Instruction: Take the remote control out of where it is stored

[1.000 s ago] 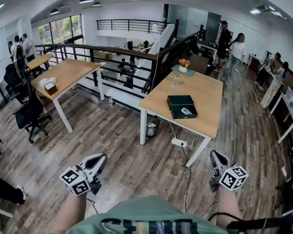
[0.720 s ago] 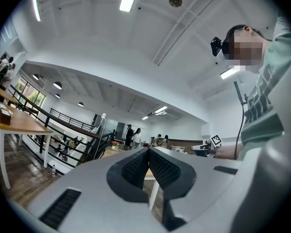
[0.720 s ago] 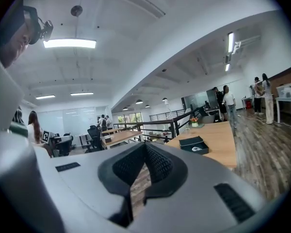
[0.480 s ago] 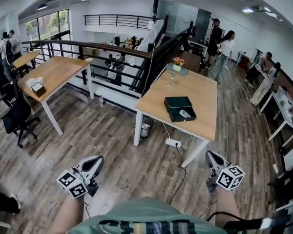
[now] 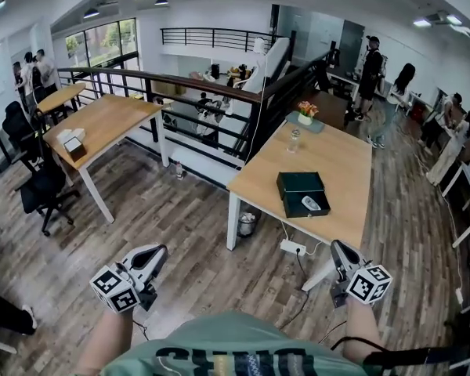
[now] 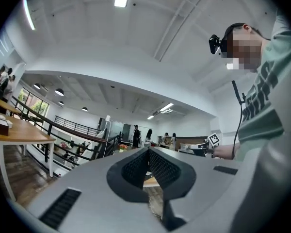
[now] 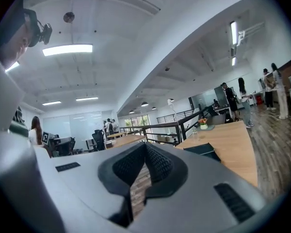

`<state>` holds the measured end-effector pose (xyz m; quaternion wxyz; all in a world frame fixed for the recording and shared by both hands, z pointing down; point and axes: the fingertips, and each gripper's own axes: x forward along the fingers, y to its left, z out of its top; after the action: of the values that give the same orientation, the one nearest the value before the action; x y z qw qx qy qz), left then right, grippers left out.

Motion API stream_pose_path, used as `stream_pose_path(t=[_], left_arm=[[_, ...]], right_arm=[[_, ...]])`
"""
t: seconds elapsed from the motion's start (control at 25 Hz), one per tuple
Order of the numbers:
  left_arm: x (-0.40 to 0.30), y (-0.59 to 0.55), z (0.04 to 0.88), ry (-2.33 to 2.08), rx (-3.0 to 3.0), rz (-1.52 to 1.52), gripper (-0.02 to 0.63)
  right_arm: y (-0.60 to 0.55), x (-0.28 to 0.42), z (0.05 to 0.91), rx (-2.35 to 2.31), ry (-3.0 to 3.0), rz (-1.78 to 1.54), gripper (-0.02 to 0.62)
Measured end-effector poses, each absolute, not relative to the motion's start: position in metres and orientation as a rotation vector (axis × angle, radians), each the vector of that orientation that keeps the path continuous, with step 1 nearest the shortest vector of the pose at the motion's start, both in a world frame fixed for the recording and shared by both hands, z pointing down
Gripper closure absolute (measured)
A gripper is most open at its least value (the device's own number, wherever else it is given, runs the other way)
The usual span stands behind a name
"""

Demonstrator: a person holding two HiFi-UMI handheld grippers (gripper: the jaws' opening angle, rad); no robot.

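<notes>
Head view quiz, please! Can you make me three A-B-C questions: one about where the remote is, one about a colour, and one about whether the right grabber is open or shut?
1. Where is the remote control?
A. On the floor
B. At the dark box on the wooden table
C. In the left gripper

2. What colour is the box?
A. Dark, nearly black
B. Red
C. Yellow

3. How is the right gripper?
A. Wide open
B. Shut on the remote control
C. Shut, holding nothing

Answers:
1 B: the pale remote lies at the box on the table, far from both grippers.
2 A: the box looks dark against the light wood.
3 C: in the right gripper view the jaws meet at the tips, with only floor showing behind them.
</notes>
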<state>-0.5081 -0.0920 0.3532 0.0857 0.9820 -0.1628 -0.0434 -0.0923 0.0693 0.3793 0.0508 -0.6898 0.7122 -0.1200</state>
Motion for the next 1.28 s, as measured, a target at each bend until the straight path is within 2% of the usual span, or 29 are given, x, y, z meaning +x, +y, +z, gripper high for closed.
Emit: stream_pose_path(t=[0.24,0.56,1.0,1.28], left_arm=[[-0.414,-0.115,0.334,-0.526,2.952,-0.138,0.601],[-0.269,-0.124,0.344,-0.379,2.94,-0.075,0.601],[-0.142,-0.177,0.377,-0.048,2.89,0.004,0.601],[-0.086,-0.258,0.391,0.222,2.88,-0.031,0.601]], right_arm=[[0.025,-0.004,0.363,-2.008,2.251,-0.29,0.591],[0.017,0.104,0.396,-2.0,2.2,-0.351,0.591],[0.02,0.152,0.44,-2.121,2.082,-0.495,0.589],[-0.03,0.166,0.43,-2.261,1.931,-0.472,0.589]])
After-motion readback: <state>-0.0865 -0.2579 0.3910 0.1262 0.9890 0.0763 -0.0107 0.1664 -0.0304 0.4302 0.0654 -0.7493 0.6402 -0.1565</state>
